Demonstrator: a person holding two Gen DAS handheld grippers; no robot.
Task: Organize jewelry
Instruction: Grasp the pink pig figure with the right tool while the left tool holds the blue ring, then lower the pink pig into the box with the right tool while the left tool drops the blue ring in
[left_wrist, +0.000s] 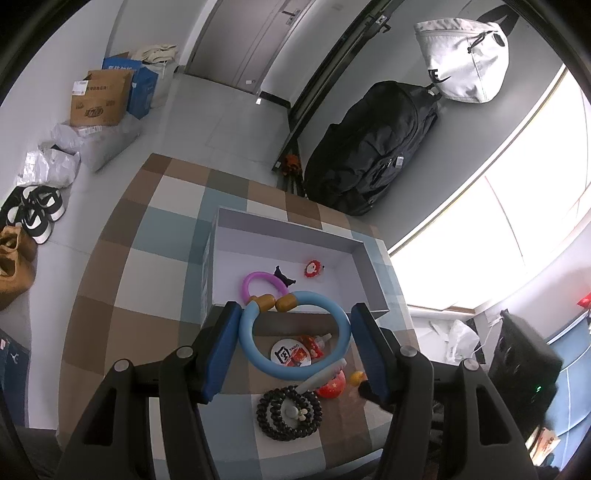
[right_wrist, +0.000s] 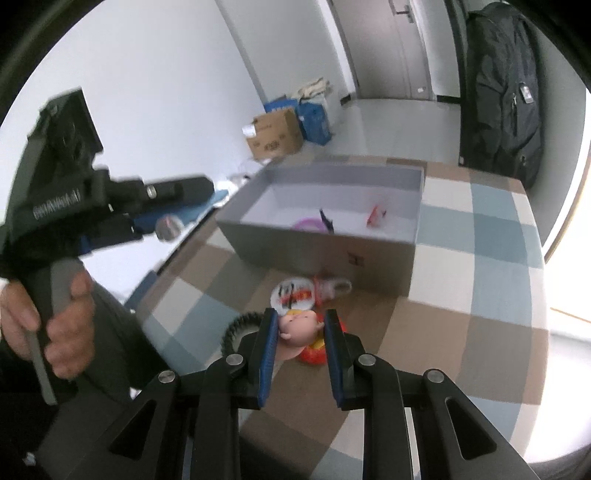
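Left wrist: black bead bracelet, round badge before box.

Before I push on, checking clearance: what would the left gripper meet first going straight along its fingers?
The left gripper, shut on the blue ring, points at the grey box; its near wall probably comes first, though depth is unclear.

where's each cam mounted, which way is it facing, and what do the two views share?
Left wrist: on the left claw, angled down over the checkered table; its pads clamp a blue ring before the grey box. No hand shows.
Right wrist: on the right claw, angled down at the table; its pads grip a doll head. The person's hand shows, holding the other gripper.
Shared: box, black bead bracelet, round badge, backpack.
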